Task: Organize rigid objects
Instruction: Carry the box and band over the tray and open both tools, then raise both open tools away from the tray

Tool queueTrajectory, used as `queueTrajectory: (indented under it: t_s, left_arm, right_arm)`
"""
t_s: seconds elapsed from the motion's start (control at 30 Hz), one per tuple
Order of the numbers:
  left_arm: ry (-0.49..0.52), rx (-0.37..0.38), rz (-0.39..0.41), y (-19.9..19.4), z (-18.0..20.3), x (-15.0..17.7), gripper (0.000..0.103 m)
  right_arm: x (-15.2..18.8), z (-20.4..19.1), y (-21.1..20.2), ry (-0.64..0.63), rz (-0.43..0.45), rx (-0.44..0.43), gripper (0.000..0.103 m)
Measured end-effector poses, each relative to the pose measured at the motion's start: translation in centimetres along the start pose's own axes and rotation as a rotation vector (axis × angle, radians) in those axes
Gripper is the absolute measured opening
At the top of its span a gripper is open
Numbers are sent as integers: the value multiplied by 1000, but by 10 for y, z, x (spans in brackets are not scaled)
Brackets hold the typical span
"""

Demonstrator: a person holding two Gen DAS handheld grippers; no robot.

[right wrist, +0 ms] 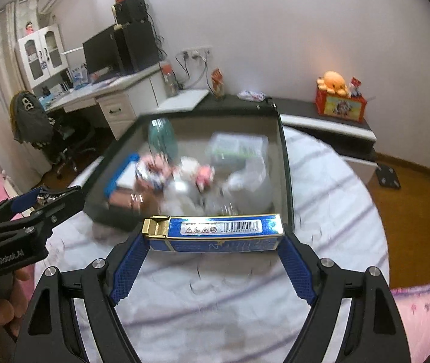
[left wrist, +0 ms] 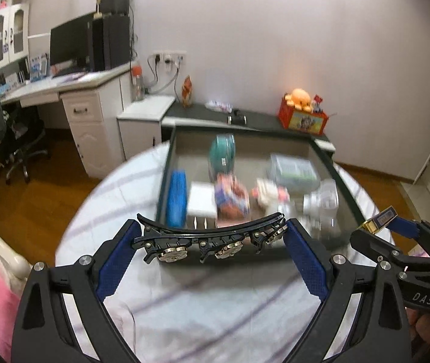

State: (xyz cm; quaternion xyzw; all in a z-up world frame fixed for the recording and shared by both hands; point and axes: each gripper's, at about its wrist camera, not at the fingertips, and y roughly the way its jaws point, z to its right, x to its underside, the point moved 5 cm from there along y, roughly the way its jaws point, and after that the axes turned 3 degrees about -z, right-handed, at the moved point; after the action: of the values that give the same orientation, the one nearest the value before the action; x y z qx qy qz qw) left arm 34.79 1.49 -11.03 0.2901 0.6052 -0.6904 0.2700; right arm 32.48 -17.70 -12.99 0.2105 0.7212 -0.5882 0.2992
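My left gripper (left wrist: 211, 236) is shut on a long black hair clip (left wrist: 211, 237) with round metal ornaments, held crosswise between its blue pads above the white bedsheet. My right gripper (right wrist: 215, 239) is shut on a flat blue and gold box (right wrist: 215, 231) with a barcode label, gripped by its two ends. Each gripper shows at the edge of the other's view: the right gripper (left wrist: 387, 220) with the box, the left gripper (right wrist: 51, 195) with the clip. Just beyond both stands a dark open box (left wrist: 166, 166) (right wrist: 284, 157) filled with several blurred items.
The open box holds a teal round thing (left wrist: 222, 151), a blue case (left wrist: 177, 198), a white block (left wrist: 202, 199) and clear plastic packets (right wrist: 245, 178). A low dark shelf with a red toy box (left wrist: 302, 118) stands behind. A white desk (left wrist: 72, 90) and chair (left wrist: 18, 142) are at left.
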Motion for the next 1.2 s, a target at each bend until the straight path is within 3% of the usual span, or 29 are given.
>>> queueTrajectory:
  t_s: [0.23,0.5,0.8,0.87,1.03,1.1,1.2]
  left_arm:
    - [3,9,16,30,-3,-50,96]
    - [42,-12,-33,85,9,-66,96]
    - [49,-72,-105,124,4,-59,97]
    - [50,-71,-114,127,4,-57,99]
    - [51,-84,-104,121,4,-59,103]
    - [54,-90,-96,115,4,-60,103]
    - [52,-116,-77,103,3,-59,103]
  right_arm:
    - [-57,3,20,-8,32,-5,84]
    - [-107,22,72,29,-10,-23,84]
    - [-94,24,116,44,-105,-33,85]
    - [-93,27,118,51,-109,-31,91]
    - [-92,26,115,58,-107,-39,96]
    - [-90,25,110,65,-99,-45,103]
    - [-88,23,102,86,-92,-64,103]
